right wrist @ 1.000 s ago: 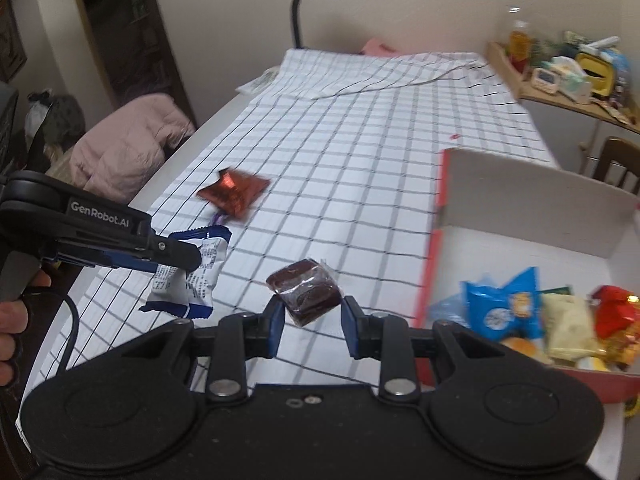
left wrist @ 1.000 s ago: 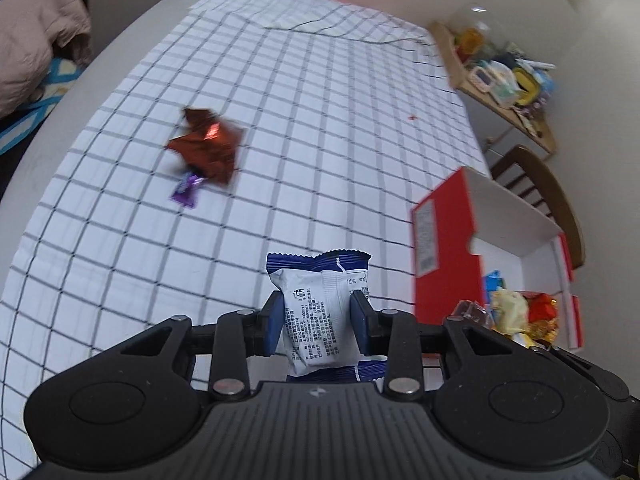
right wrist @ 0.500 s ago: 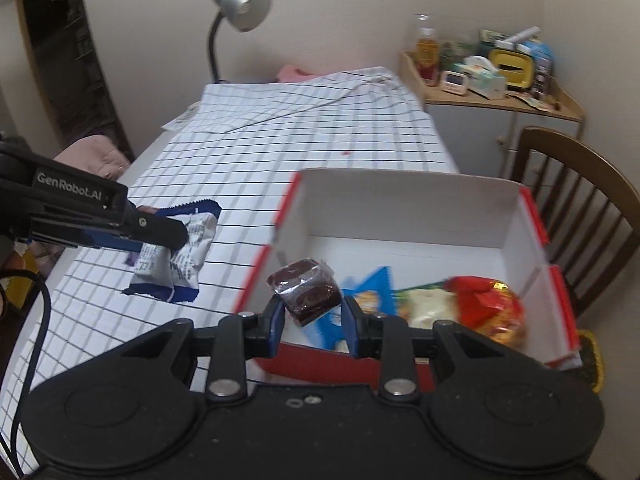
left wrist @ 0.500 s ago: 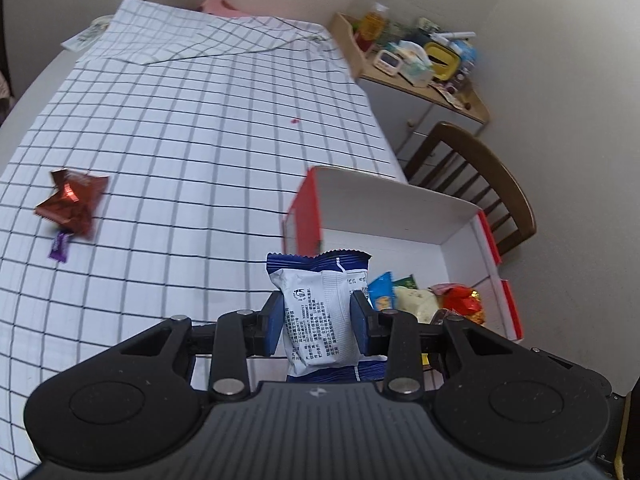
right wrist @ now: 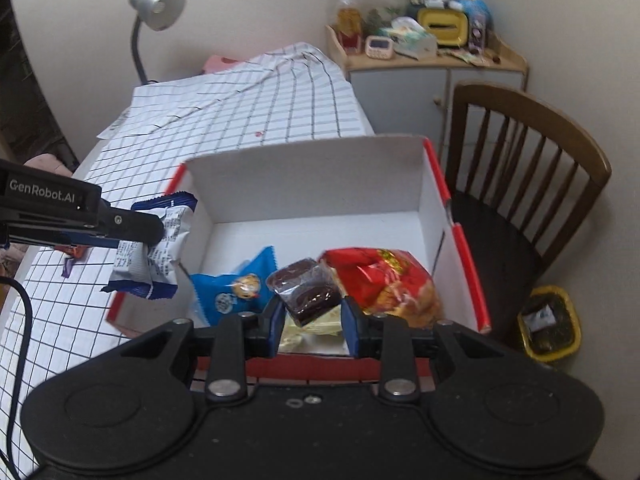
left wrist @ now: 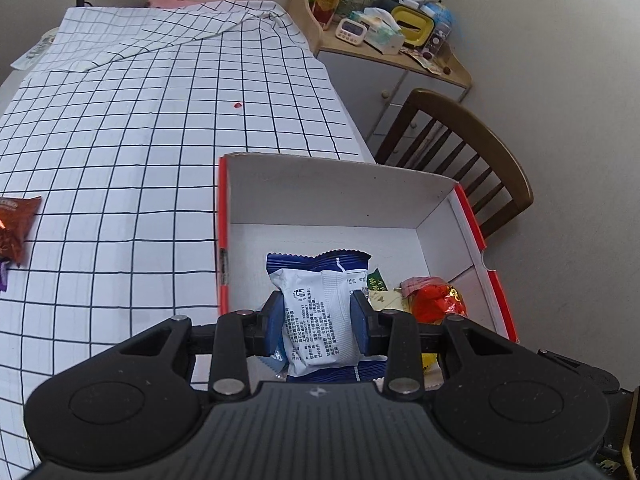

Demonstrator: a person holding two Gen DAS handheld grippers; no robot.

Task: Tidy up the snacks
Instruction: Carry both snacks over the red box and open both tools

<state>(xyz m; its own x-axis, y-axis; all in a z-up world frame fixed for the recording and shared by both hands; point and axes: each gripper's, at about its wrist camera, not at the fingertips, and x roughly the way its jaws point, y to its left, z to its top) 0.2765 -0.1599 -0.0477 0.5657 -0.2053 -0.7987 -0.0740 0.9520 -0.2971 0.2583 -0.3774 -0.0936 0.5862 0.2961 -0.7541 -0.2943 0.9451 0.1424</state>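
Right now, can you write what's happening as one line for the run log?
left gripper: shut on white snack packet | right gripper: shut on brown cake | both above box | red bag inside

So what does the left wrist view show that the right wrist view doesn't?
Only the left wrist view: the copper-red packet lying out on the checked cloth.

Only the right wrist view: the right gripper clamped on a dark brown snack, a desk lamp, a yellow bin.

Both: the white-and-blue packet in the left gripper, the red-edged box, the chair.
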